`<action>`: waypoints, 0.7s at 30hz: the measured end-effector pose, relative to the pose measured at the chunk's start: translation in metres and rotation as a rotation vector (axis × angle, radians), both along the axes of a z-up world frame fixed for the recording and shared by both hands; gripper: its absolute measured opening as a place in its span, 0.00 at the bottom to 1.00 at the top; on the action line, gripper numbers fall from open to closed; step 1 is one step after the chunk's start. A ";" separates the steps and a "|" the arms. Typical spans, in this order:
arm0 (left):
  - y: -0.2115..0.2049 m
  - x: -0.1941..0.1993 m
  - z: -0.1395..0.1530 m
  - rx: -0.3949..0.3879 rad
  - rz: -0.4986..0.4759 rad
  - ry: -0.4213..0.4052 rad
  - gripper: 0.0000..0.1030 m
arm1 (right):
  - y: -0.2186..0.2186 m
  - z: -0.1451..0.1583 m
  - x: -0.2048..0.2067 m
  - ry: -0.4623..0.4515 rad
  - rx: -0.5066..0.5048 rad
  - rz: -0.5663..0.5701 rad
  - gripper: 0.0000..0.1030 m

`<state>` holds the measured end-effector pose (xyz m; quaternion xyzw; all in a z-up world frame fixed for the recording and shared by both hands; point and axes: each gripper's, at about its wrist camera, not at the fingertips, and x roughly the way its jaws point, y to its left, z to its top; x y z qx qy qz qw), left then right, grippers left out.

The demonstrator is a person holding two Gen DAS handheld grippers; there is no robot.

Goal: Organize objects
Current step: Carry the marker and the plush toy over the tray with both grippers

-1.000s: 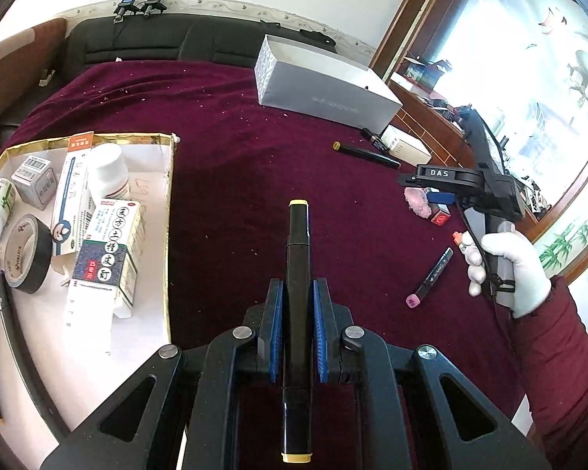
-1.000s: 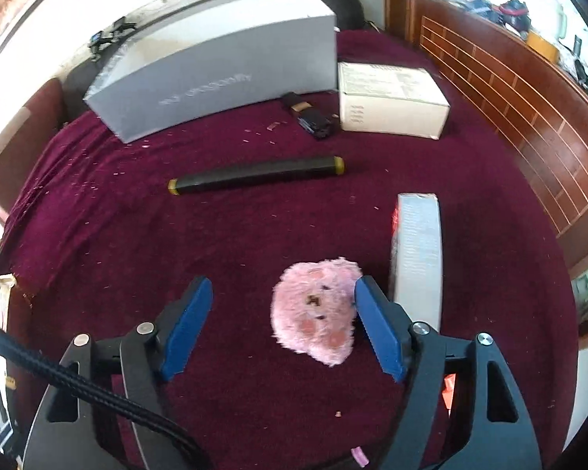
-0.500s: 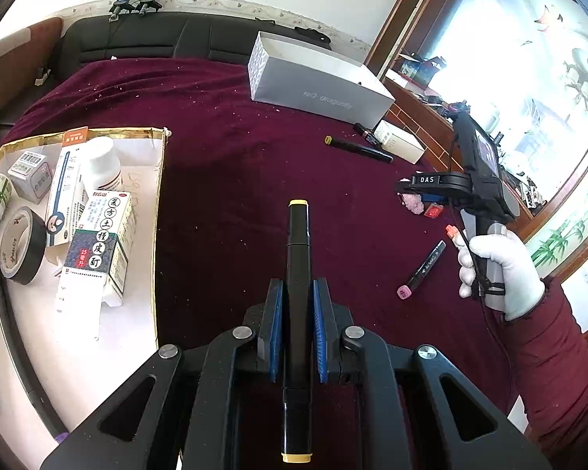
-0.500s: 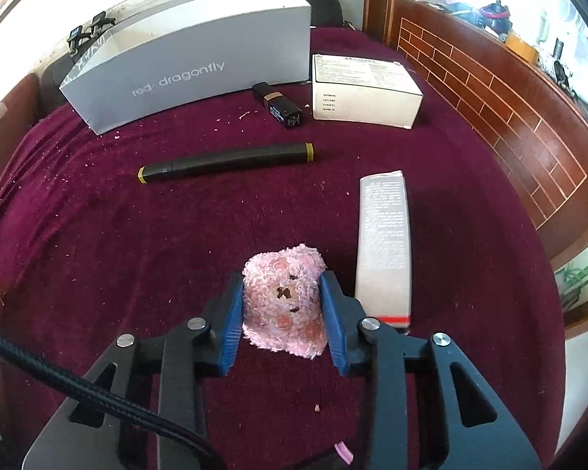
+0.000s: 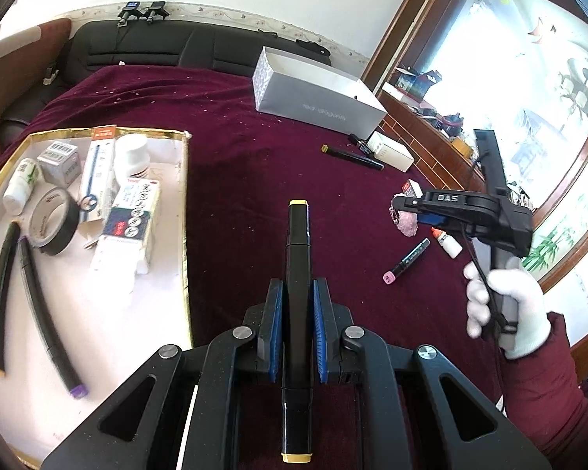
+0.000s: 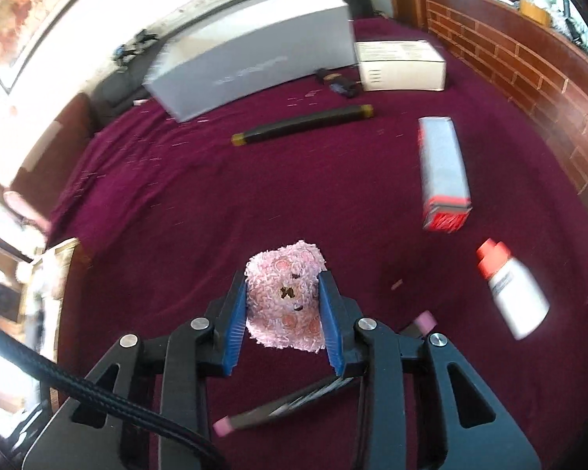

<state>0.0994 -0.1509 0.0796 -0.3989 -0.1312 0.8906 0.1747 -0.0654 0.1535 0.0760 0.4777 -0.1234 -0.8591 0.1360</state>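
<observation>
Left wrist view: the left gripper (image 5: 297,329) is clenched on a black marker (image 5: 296,274) that runs straight along its 2 fingers, yellow cap forward, above the maroon table (image 5: 235,180) just right of the gold-edged tray (image 5: 185,211). Right wrist view: the right gripper (image 6: 285,315) has just closed, and its blue pads squeeze a pink plush toy (image 6: 284,297) from both sides, clear of the cloth. A white bottle (image 6: 513,293) lies to its right.
</observation>
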 end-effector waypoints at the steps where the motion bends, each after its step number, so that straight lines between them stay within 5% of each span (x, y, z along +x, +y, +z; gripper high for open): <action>1: -0.003 0.002 0.000 0.002 0.006 0.002 0.11 | -0.005 0.003 0.004 0.005 -0.014 0.013 0.31; 12: -0.080 0.023 -0.006 0.028 0.185 0.012 0.11 | -0.095 0.047 0.063 0.058 -0.153 0.252 0.31; 21: -0.122 0.024 -0.037 0.041 0.274 -0.069 0.11 | -0.174 0.038 0.092 -0.008 -0.208 0.418 0.32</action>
